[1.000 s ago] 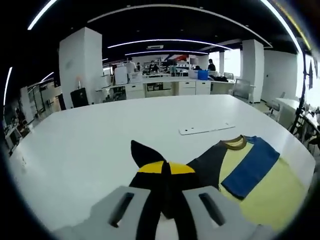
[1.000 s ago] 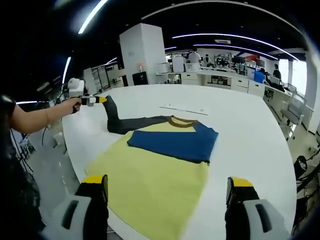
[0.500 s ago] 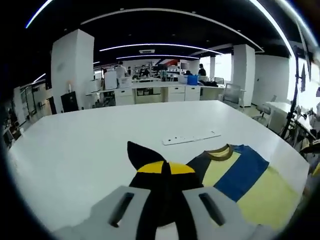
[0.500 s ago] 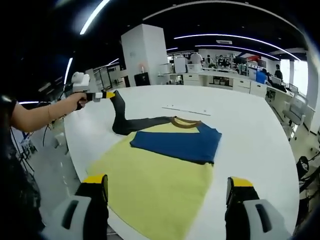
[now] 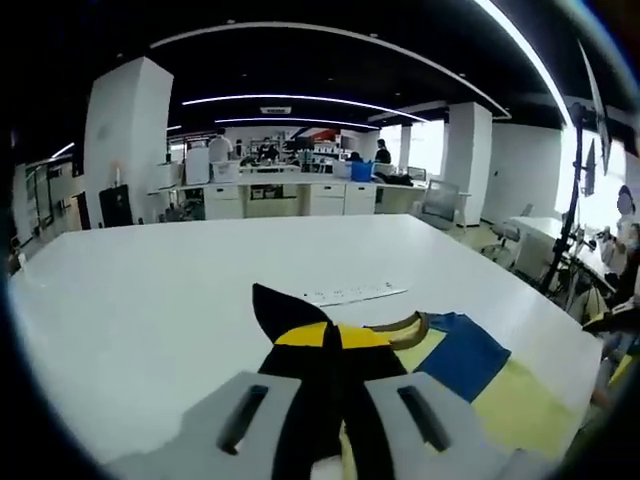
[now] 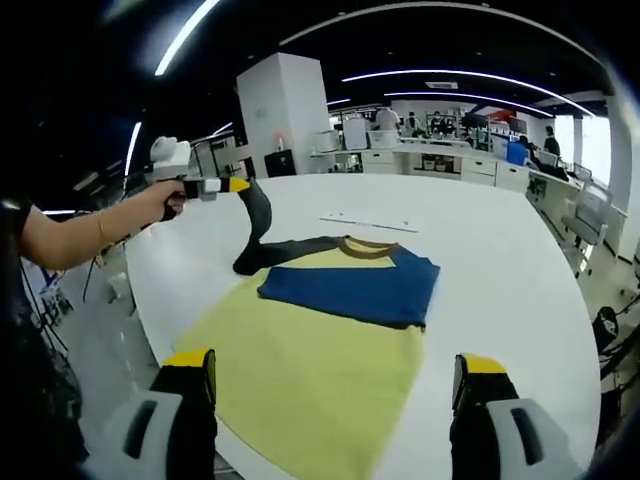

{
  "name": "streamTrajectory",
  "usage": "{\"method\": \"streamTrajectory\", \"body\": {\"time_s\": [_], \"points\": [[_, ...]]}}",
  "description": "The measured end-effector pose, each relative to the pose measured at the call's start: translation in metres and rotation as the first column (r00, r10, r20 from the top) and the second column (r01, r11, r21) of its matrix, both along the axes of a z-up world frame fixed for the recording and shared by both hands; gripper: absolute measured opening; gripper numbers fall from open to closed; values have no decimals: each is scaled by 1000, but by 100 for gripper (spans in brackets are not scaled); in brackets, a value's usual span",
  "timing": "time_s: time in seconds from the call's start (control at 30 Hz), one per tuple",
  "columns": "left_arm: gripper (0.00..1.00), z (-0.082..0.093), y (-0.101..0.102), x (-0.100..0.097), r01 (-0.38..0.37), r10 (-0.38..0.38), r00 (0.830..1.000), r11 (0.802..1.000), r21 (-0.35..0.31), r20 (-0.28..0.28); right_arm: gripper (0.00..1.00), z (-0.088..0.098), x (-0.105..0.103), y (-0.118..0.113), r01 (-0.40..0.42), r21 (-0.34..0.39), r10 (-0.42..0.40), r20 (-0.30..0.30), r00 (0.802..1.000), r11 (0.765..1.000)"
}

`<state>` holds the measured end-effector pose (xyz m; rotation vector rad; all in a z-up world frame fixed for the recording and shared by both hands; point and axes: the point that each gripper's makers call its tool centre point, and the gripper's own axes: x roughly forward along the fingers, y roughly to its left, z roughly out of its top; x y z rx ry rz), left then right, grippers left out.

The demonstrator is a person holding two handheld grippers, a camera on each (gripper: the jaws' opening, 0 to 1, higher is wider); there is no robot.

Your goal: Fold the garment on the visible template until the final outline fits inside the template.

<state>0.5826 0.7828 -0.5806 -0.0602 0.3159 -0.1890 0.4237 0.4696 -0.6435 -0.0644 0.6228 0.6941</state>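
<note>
A yellow garment [image 6: 310, 385] with a brown collar [image 6: 366, 245] lies flat on the white table [image 6: 500, 260]. Its blue sleeve [image 6: 350, 290] is folded across the chest. The dark grey sleeve [image 6: 258, 225] rises off the table into my left gripper [image 6: 238, 185], which is shut on the sleeve's end and held by a person's hand. In the left gripper view that gripper [image 5: 325, 340] pinches the dark sleeve tip [image 5: 280, 305], with the collar [image 5: 403, 325] and blue sleeve [image 5: 455, 355] beyond. My right gripper [image 6: 335, 385] stands open above the garment's near hem.
A thin white strip [image 6: 372, 222] lies on the table beyond the collar, seen also as the strip [image 5: 350, 293] in the left gripper view. The table's near edge [image 6: 170, 350] curves on the left. Desks, pillars and people fill the office behind.
My left gripper has lifted the dark sleeve higher and carried it toward the garment's body. The right gripper has stayed still and open.
</note>
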Motion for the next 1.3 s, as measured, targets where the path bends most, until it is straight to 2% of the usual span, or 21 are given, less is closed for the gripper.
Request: {"method": "streamTrajectory", "body": {"time_s": [0.23, 0.47, 0.77, 0.9, 1.1, 1.3], "points": [[0, 0, -29, 4, 36, -35, 999, 998, -47, 21, 100, -4, -2, 1, 0, -1, 0, -10, 1000, 1000], [0, -12, -56, 5, 70, -70, 998, 994, -80, 5, 100, -6, 0, -1, 1, -8, -1, -17, 1000, 1000], [0, -13, -92, 12, 107, -106, 994, 985, -134, 18, 100, -9, 3, -1, -1, -13, 0, -26, 1000, 1000], [0, -15, -107, 17, 142, -140, 990, 980, -142, 23, 100, -11, 4, -2, 2, -11, -3, -33, 999, 1000], [0, -22, -124, 19, 172, -171, 985, 977, -127, 18, 100, -15, 3, -7, 12, -18, -13, -43, 999, 1000], [0, -23, -137, 21, 189, -189, 982, 972, -141, 17, 100, -17, 3, -8, 14, -16, -15, -47, 999, 1000]]}}
